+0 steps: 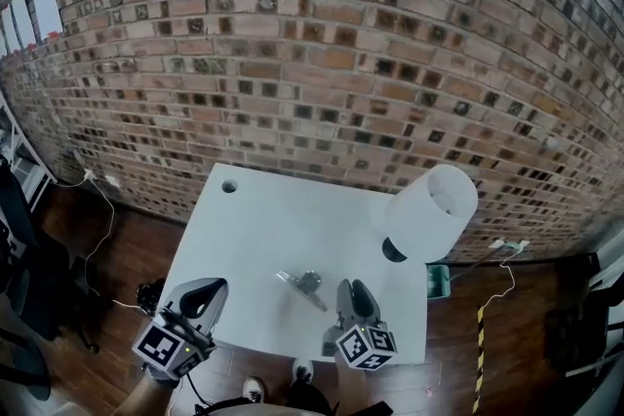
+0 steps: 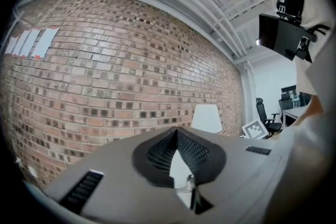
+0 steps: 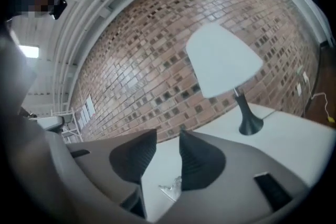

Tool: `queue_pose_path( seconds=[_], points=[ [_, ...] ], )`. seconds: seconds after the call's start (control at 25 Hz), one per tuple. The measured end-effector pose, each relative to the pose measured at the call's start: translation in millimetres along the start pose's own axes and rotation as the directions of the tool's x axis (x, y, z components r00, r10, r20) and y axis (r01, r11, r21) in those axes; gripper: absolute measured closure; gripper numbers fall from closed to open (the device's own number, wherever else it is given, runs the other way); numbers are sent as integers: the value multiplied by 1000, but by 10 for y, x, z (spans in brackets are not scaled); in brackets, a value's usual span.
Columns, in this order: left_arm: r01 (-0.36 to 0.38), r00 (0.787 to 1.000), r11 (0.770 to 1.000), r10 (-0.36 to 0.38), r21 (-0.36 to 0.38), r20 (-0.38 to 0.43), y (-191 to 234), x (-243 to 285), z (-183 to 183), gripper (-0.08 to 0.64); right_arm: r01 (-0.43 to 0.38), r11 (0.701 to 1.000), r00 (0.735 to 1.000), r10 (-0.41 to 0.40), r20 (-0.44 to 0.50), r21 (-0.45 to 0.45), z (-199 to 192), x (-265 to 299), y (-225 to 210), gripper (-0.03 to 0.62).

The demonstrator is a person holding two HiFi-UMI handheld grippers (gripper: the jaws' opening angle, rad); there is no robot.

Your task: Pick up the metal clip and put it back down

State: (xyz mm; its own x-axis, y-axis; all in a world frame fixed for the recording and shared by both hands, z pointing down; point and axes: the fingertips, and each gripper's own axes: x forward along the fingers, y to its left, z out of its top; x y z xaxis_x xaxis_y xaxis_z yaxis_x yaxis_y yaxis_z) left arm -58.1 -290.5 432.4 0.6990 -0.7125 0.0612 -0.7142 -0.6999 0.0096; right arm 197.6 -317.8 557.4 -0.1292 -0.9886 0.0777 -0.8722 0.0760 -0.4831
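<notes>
The metal clip (image 1: 304, 285) lies flat on the white table (image 1: 263, 229), near its front edge. My right gripper (image 1: 353, 292) hangs just right of the clip and a little above the table, not touching it. Its jaws stand apart with nothing between them. In the right gripper view the clip (image 3: 170, 186) shows low down between the two dark pads (image 3: 197, 162) of the right gripper (image 3: 168, 135), on the table beneath. My left gripper (image 1: 210, 292) floats at the table's front left corner, away from the clip. Its tips meet, so the left gripper (image 2: 176, 131) is shut and empty.
A white lamp (image 1: 434, 209) with a black base stands at the table's right edge. A cable hole (image 1: 229, 186) is at the back left corner. A brick wall (image 1: 322, 44) runs behind the table. A power strip (image 1: 507, 245) and cables lie on the wooden floor.
</notes>
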Motion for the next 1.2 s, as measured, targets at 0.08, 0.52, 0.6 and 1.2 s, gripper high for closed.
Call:
queue_pose_path(
  seconds=[0.08,0.52,0.6,1.2],
  points=[
    [36,999,999,-37,13,22,-77,-26,90,561,5,998,999,-2,51,-58,270,-178,161,536],
    [136,985,982,-148,132,87,-407,-356,304,561,2,964,976,55,209,-266,1186,-1121,1066,614],
    [122,985,983,-136,137,102,-408,-399,304,561,-2,939,976,76,203,-344,1240,-1213,1198,614],
    [37,985,994,-54,106,166,-622,-279,567,558,-182,854,963,255,89,-488,1226,-1038,1695,614]
  ],
)
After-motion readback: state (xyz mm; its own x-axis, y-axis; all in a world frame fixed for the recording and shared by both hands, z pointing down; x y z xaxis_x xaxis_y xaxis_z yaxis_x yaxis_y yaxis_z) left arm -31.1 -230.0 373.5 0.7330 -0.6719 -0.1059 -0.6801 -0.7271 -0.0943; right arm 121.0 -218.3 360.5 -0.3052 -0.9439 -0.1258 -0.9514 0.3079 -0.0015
